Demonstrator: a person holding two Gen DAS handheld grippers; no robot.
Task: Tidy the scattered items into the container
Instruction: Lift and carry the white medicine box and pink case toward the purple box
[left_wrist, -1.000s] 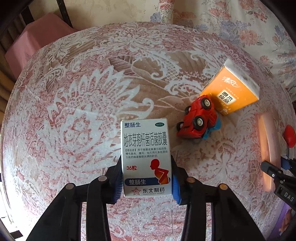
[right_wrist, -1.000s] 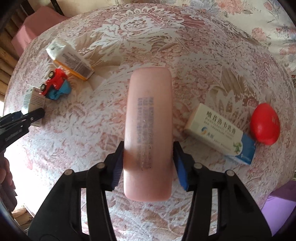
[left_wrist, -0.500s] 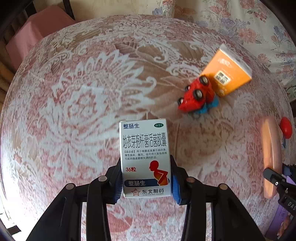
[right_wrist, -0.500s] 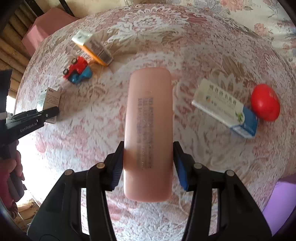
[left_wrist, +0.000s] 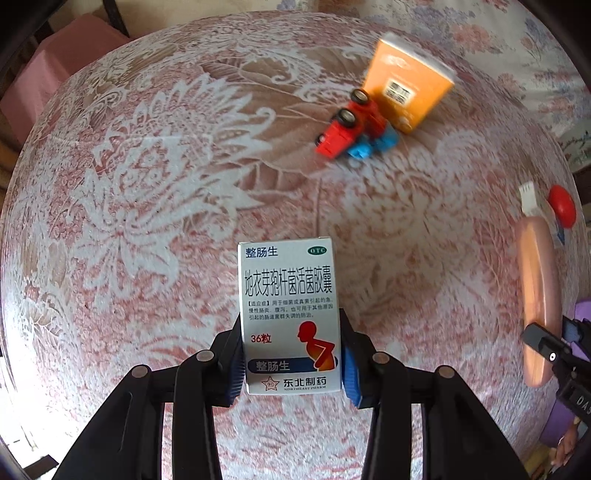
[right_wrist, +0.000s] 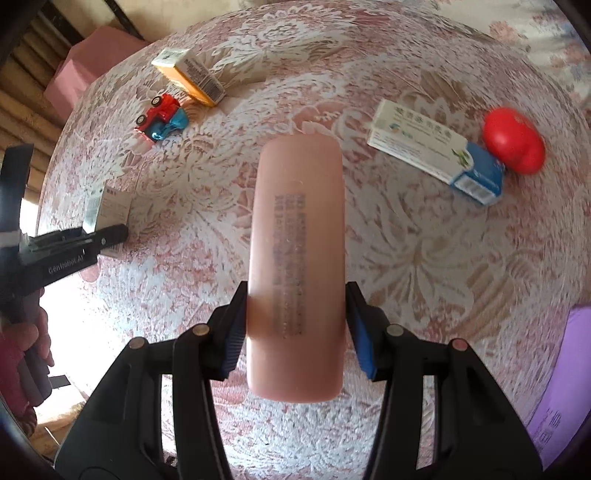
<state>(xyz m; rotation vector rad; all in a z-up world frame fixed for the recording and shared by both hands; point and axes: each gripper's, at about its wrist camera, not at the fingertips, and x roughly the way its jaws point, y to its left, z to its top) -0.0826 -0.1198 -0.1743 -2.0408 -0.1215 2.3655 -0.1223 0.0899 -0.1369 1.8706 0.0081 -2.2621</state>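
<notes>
On the left, the white medicine box (left_wrist: 290, 319) is pinched upright between the blue pads of the left gripper (left_wrist: 291, 360), exactly as it was a second ago. What has changed around it is the view: the toy car (left_wrist: 354, 129) and the orange box (left_wrist: 410, 86) are now seen further up and smaller than before, so the box is judged to have been lifted and drawn back from the patterned tablecloth (left_wrist: 147, 184).

Toward the middle, the same two items are seen lying just beside each other in the right wrist view, well apart from either gripper.

On the right, the pink tube (right_wrist: 297, 266) is clamped lengthwise in the right gripper (right_wrist: 295, 332) (the grip is unchanged), while the white-and-blue carton (right_wrist: 436, 151) and the red ball (right_wrist: 515, 140), which touch or nearly touch, have slid upward in frame. At the far right edge a purple thing (right_wrist: 565, 387) has come more into sight; whether it is the container cannot be told.

Two items are thus held aloft, and four are left scattered on the cloth.
</notes>
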